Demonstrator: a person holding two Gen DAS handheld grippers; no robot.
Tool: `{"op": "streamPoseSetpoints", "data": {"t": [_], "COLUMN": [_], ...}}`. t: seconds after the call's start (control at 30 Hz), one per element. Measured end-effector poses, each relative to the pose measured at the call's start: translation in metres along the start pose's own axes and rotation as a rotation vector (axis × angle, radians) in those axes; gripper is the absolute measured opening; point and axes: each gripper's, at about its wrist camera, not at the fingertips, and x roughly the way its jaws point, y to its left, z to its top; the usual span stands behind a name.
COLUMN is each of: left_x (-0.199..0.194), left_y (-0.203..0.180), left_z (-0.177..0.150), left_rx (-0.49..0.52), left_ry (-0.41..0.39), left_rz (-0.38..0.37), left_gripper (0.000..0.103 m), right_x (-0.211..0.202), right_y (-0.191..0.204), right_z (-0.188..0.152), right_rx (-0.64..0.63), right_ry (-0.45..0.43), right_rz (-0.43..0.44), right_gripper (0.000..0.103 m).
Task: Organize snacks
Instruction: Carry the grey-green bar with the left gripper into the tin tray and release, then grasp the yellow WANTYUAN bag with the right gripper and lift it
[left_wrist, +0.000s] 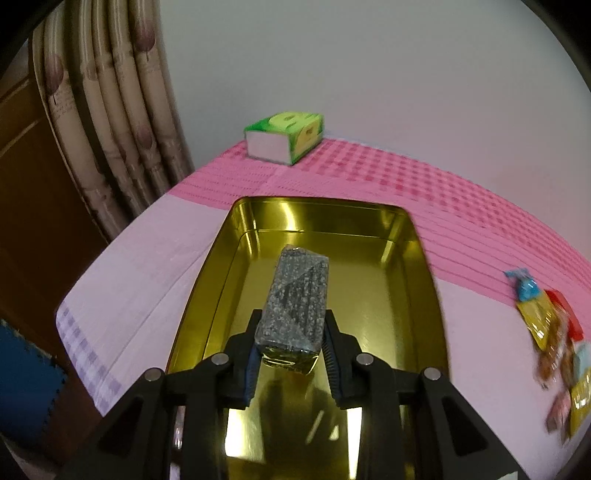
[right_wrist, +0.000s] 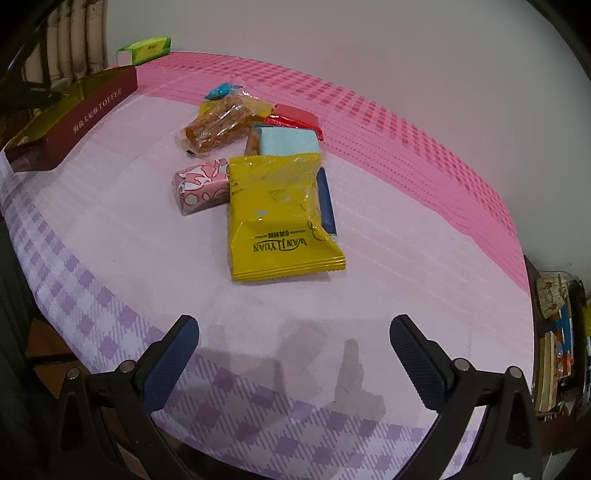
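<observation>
My left gripper (left_wrist: 291, 332) is shut on a grey speckled snack bar (left_wrist: 295, 295) and holds it tilted above the inside of an open gold tin (left_wrist: 417, 258). The same tin (right_wrist: 74, 110) shows its dark red side at the far left of the right wrist view. My right gripper (right_wrist: 293, 332) stands open over bare cloth near the table's front. Beyond it lies a pile of snacks: a yellow packet (right_wrist: 277, 218), a pink patterned block (right_wrist: 201, 184), a light blue packet (right_wrist: 288, 142), a red packet (right_wrist: 295, 116) and a clear bag of brown sticks (right_wrist: 218, 123).
A green tissue box (left_wrist: 286, 136) sits at the table's far edge by the wall. Curtains (left_wrist: 110, 110) hang left of the table. The snack pile (left_wrist: 554, 332) lies right of the tin. A cluttered shelf (right_wrist: 557, 332) stands beyond the table's right edge.
</observation>
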Motion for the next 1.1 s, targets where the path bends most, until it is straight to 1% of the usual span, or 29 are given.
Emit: {"op": "streamPoseSetpoints", "data": {"t": [0.07, 0.23, 0.3, 0.43, 0.57, 0.6, 0.67, 0.7, 0.73, 0.8, 0.9, 0.97, 1.03, 1.07, 1.1], "left_x": [0.011, 0.032, 0.040, 0.053, 0.060, 0.061, 0.062, 0.058, 0.053, 0.042, 0.013, -0.017, -0.050, -0.065, -0.080], "left_y": [0.002, 0.001, 0.001, 0.003, 0.006, 0.008, 0.011, 0.014, 0.016, 0.021, 0.024, 0.025, 0.024, 0.024, 0.023], "left_z": [0.007, 0.021, 0.023, 0.023, 0.022, 0.023, 0.024, 0.024, 0.025, 0.026, 0.021, 0.010, -0.007, -0.018, -0.030], "left_rx": [-0.023, -0.009, -0.006, -0.019, -0.035, -0.047, -0.061, -0.067, -0.072, -0.089, -0.093, -0.080, -0.057, -0.053, -0.053], "left_ry": [0.022, 0.064, 0.077, 0.112, 0.139, 0.146, 0.153, 0.140, 0.125, 0.100, 0.058, 0.008, -0.041, -0.060, -0.072], "left_rz": [-0.005, 0.035, 0.048, 0.052, 0.052, 0.045, 0.032, 0.025, 0.020, -0.009, -0.072, -0.127, -0.169, -0.197, -0.232], "left_gripper": [0.030, 0.030, 0.030, 0.030, 0.031, 0.033, 0.041, 0.050, 0.055, 0.057, 0.057, 0.057, 0.059, 0.060, 0.065], "right_x": [0.003, 0.013, 0.014, 0.012, 0.015, 0.016, 0.017, 0.017, 0.017, 0.015, 0.012, 0.015, 0.019, 0.020, 0.020], "right_y": [-0.001, -0.004, -0.006, -0.010, -0.011, -0.009, -0.007, -0.007, -0.007, -0.009, -0.015, -0.020, -0.022, -0.022, -0.021], "right_z": [-0.001, -0.002, -0.002, -0.002, -0.004, -0.004, -0.004, -0.004, -0.004, -0.004, -0.007, -0.010, -0.010, -0.008, -0.005], "right_rx": [0.008, 0.034, 0.040, 0.067, 0.078, 0.077, 0.074, 0.074, 0.075, 0.085, 0.120, 0.146, 0.161, 0.165, 0.166], "right_ry": [0.006, 0.028, 0.027, 0.017, 0.028, 0.032, 0.036, 0.036, 0.033, 0.020, -0.003, -0.011, -0.015, -0.022, -0.044], "right_rz": [0.005, 0.024, 0.021, 0.024, 0.030, 0.032, 0.033, 0.033, 0.033, 0.034, 0.035, 0.042, 0.070, 0.096, 0.120], "right_gripper": [0.103, 0.103, 0.103, 0.103, 0.103, 0.103, 0.103, 0.103, 0.103, 0.103, 0.103, 0.103, 0.103, 0.103, 0.103]}}
